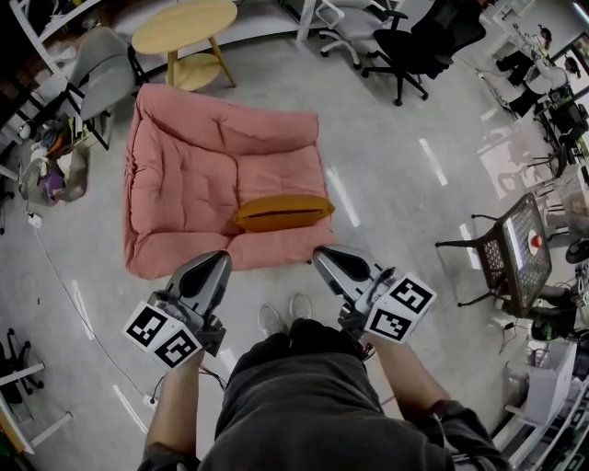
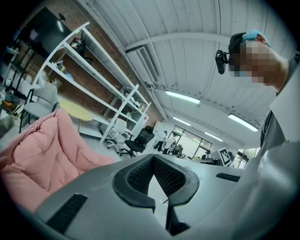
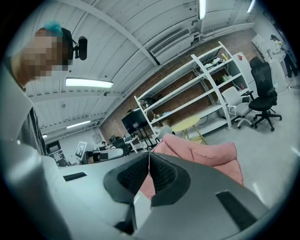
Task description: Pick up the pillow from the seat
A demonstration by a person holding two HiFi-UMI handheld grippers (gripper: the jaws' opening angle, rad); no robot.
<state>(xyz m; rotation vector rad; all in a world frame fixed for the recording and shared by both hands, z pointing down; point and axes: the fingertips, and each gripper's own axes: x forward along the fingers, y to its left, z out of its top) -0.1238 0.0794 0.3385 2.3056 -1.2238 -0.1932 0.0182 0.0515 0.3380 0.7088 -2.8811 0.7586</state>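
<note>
Shirt (image 1: 304,396), gry floor (image 1: 386,166), pink seat (image 1: 202,156) w/ pillow (image 1: 281,212).

I see the seat (image 1: 212,166) in puffy pink cloth, matt and quilted. The pillow (image 1: 282,212) looks like smooth mustard fabric. The floor (image 1: 396,175) is polished grey and catches light streaks. The table (image 1: 184,26) is pale, smooth wood. The left gripper (image 1: 219,259) and right gripper (image 1: 322,255) have matt grey plastic shells and black, finely ribbed pads (image 2: 138,176).

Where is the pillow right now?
Head view: the orange pillow lies near the front edge of the pink seat, right of centre, just ahead of the right tongs, which are not touching it.
</note>
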